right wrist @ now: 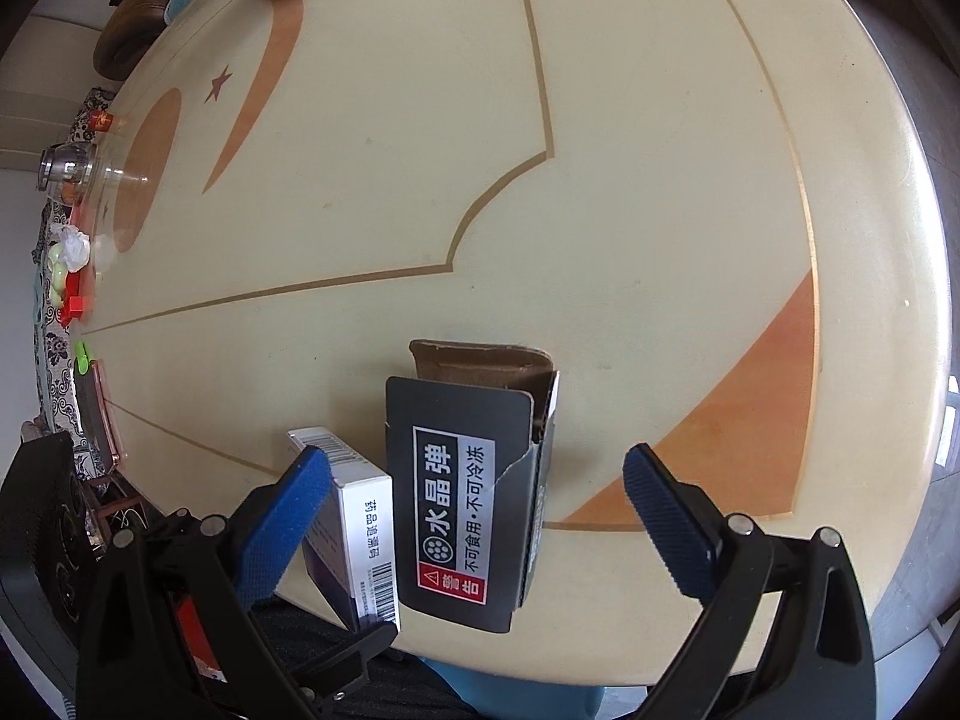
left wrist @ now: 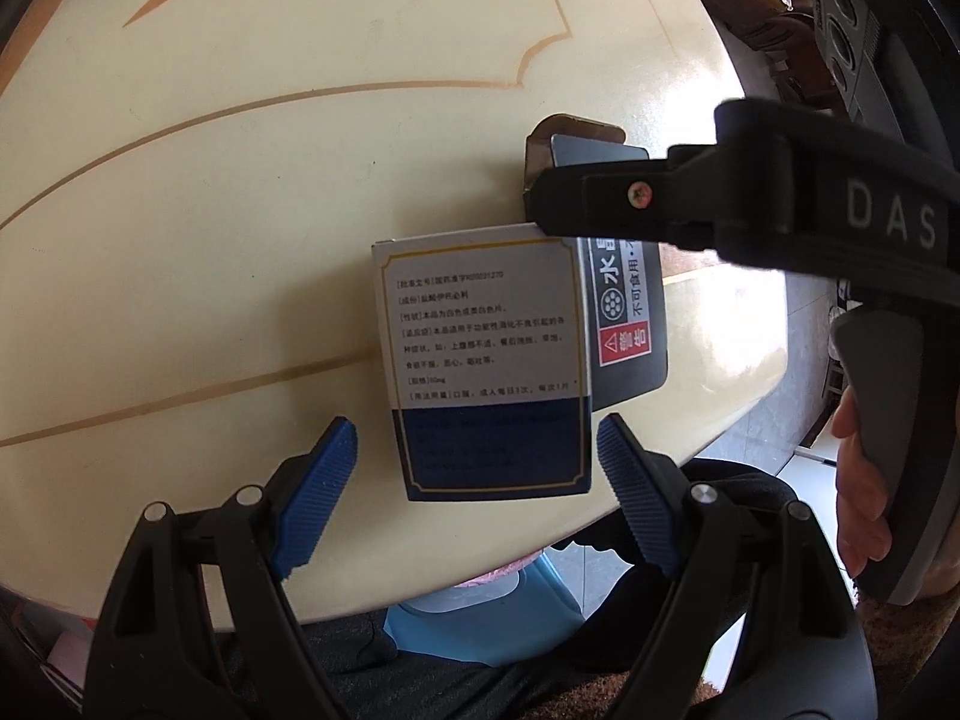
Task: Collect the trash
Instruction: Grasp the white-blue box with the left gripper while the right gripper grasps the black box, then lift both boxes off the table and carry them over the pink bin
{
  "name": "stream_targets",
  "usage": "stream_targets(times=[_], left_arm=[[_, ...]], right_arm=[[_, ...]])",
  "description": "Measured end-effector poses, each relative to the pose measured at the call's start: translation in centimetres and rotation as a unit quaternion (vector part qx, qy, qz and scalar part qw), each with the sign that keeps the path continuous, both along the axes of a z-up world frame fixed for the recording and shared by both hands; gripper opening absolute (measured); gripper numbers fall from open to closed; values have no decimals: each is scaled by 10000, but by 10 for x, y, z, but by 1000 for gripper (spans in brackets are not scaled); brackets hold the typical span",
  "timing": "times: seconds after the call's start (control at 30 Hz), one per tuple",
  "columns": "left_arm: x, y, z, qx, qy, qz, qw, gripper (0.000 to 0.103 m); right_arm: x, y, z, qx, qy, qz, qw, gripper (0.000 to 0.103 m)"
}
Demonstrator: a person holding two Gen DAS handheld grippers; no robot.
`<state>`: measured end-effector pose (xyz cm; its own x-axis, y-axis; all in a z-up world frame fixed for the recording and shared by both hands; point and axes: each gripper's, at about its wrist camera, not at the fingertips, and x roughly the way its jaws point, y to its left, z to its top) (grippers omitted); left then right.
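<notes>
The cream table (right wrist: 600,180), inlaid with gold lines and orange shapes, carries both pieces of trash at its near edge. The black box (right wrist: 462,504) lies there with its far end torn open, showing brown cardboard inside; its near end overhangs the edge a little. Just beside it on its left, touching or nearly so, lies the smaller white box (left wrist: 486,372), blue at its near end, also reaching past the edge.

The right gripper (right wrist: 480,522) is spread wide with nothing held: the black box lies between its blue fingers (right wrist: 666,516), clear of both, while the white box sits by the left finger.

The left gripper (left wrist: 477,492) is likewise wide open and holds nothing; the near end of the white box lies in the gap between its fingers (left wrist: 318,492), apart from each.
</notes>
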<state>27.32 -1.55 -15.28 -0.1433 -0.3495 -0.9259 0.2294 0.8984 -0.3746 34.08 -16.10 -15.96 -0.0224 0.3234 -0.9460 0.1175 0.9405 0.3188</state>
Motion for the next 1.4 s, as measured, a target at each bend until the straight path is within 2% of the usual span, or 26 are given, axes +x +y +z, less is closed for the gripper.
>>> stream_targets(times=[0.13, 0.33, 0.43, 0.53, 0.7, 0.9, 1.07, 1.4], left_arm=[[-1, 6, 3, -116, -56, 52, 9999, 81], [-3, 12, 4, -226, -83, 245, 9994, 78], [-5, 14, 6, -269, -61, 341, 9990, 69], [-7, 11, 8, -239, -112, 340, 9991, 67], [-9, 1, 9, -63, -252, 239, 9994, 61], [-13, 0, 6, -179, -200, 257, 9993, 61], [-11, 6, 6, -163, -189, 293, 9993, 60], [-15, 8, 18, 72, -434, 222, 9988, 60]], right_arm=[[5, 5, -3, -58, 13, -61, 10000, 90], [6, 20, -4, -509, -37, -3, 9987, 85], [6, 28, -2, -849, -87, 50, 9963, 75], [7, 35, 2, -1214, -215, 125, 9923, 54], [9, 42, 3, -1283, -290, 147, 9912, 54], [9, 43, 3, -1192, -382, 159, 9920, 54], [8, 31, 3, -966, -402, 45, 9945, 53], [1, 2, 7, -915, -480, -23, 9946, 53]])
